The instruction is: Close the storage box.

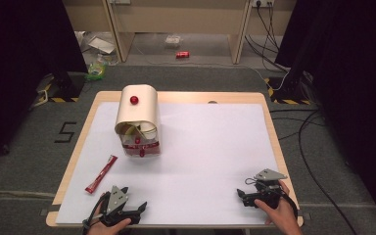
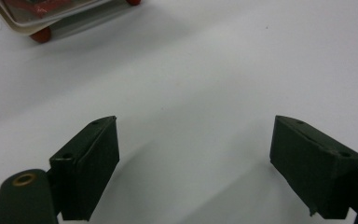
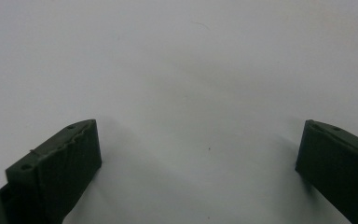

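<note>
matt white sheet (image 1: 210, 156), pale wood table (image 1: 272, 132) edge, glossy red sachet (image 1: 101, 174), matt black tongs (image 2: 196, 172)

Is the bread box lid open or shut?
Open: the bread box has its curved lid rolled back, with the inside showing above the red-trimmed front.

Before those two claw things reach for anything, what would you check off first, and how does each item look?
1. Left gripper jaws apart, nothing between them: ok.
2. Right gripper jaws apart and empty: ok.
3. Red sachet lying flat on the white mat, unobstructed: ok.
4. Bread-bin style box lid rolled up, front open: ok.
5. Room inside the box for the sachet: cannot tell.
</note>
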Demonstrator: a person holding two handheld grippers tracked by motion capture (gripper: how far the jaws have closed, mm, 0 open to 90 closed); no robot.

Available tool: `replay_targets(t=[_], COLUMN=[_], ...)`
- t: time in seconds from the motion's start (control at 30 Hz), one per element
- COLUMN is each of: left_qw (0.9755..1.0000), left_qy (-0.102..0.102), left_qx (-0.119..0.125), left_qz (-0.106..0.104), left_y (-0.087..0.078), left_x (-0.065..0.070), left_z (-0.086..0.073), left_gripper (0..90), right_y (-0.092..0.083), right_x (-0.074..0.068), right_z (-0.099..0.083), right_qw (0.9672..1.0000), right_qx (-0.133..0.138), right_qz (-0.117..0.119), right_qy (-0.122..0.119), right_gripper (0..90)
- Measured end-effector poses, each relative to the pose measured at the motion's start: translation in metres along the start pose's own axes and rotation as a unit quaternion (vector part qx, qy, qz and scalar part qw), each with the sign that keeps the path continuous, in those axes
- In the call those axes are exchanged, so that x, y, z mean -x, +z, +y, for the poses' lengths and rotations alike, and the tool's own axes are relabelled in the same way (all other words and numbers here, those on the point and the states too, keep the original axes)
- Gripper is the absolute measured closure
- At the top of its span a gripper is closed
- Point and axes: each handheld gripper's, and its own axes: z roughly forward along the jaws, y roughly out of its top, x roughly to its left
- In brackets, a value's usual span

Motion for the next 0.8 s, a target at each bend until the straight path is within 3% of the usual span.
replay_targets(t=[0.5, 0.8], left_qw=[0.9999, 0.9991], left_qy=[0.005, -0.016], left_qx=[0.015, 0.039], left_qz=[-0.002, 0.009], left_y=[-0.008, -0.009], left_x=[0.01, 0.015], left_z=[-0.013, -0.023], left_gripper=[15.2, 15.4], right_y=[0.0, 0.0], right_x=[0.0, 0.0], right_z=[0.0, 0.0], right_qw=[1.0, 1.0], right_qx=[0.0, 0.0], right_qz=[0.0, 0.0], right_qy=[0.0, 0.0], right_gripper=[0.3, 0.3])
